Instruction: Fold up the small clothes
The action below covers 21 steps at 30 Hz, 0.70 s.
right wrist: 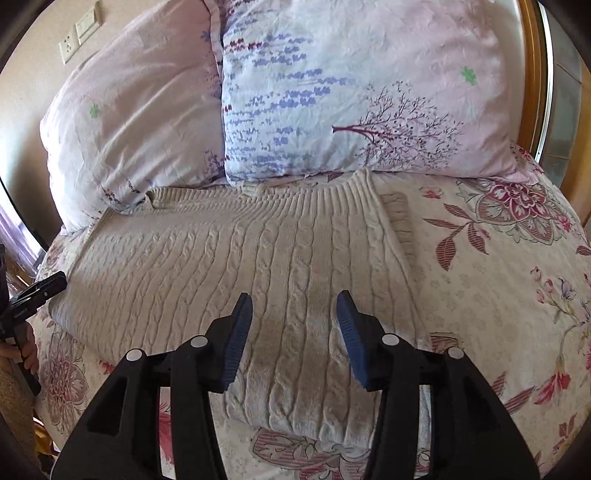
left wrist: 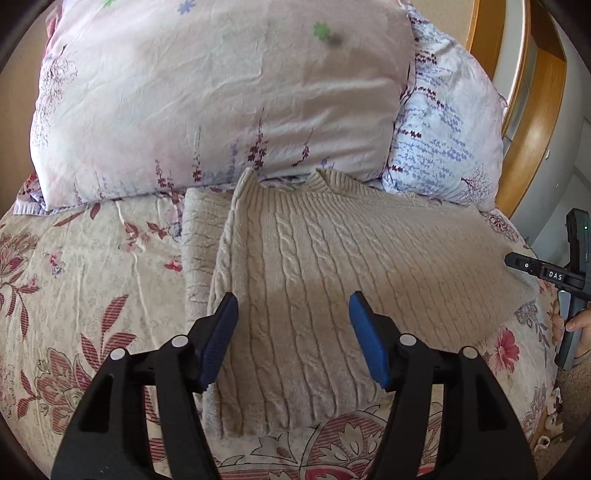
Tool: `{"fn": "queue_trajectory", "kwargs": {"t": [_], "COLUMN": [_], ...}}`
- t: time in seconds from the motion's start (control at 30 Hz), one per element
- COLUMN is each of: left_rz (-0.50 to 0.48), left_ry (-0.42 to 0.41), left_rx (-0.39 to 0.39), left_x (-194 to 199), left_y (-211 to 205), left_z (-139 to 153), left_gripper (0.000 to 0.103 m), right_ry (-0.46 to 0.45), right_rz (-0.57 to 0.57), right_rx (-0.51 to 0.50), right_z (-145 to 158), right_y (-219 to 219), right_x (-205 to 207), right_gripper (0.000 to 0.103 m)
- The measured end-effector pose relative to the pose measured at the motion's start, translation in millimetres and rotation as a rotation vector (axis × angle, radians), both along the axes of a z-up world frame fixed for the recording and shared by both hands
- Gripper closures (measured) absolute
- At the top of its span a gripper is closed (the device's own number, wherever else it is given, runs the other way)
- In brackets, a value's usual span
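A beige cable-knit sweater [left wrist: 317, 280] lies flat on the floral bedspread [left wrist: 92, 280], collar toward the pillows, with one side folded in along its left edge. My left gripper [left wrist: 293, 306] is open and empty above the sweater's lower left part. In the right wrist view the same sweater [right wrist: 229, 258] lies spread out, with a folded strip at its right edge. My right gripper [right wrist: 294, 306] is open and empty above the sweater's lower right part. The right gripper also shows at the right edge of the left wrist view [left wrist: 554, 275].
Two floral pillows [left wrist: 221, 92] [left wrist: 450, 136] lean against the wall at the head of the bed. A wooden bed frame [left wrist: 535, 122] curves at the right. Wall sockets [right wrist: 79, 31] are at the upper left in the right wrist view. Bedspread [right wrist: 498, 280] extends right of the sweater.
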<state>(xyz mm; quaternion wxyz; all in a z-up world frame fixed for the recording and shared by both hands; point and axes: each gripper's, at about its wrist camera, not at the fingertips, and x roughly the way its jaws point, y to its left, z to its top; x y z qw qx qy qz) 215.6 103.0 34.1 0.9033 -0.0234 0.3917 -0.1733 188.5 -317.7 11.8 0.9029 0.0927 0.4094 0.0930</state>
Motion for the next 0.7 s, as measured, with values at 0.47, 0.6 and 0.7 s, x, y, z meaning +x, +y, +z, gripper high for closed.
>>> {"fn": "queue_trajectory", "kwargs": {"t": [0.47, 0.6, 0.7], "left_rz": [0.026, 0.105, 0.157], "left_ry": [0.050, 0.059, 0.117], "left_rx": [-0.156, -0.292, -0.363], "left_x": [3, 12, 30], "left_y": [23, 57, 75], "left_z": [2, 12, 6], "left_gripper": [0.041, 0.037, 0.038], "right_ry": [-0.024, -0.076, -0.131], "right_rz": [0.034, 0.032, 0.034], "right_rx": [0.056, 0.325, 0.492], "right_z": [-12, -8, -8], "right_y": [7, -21, -40], "right_x": [-1, -19, -36], "right_gripper": [0.015, 0.006, 0.005]}}
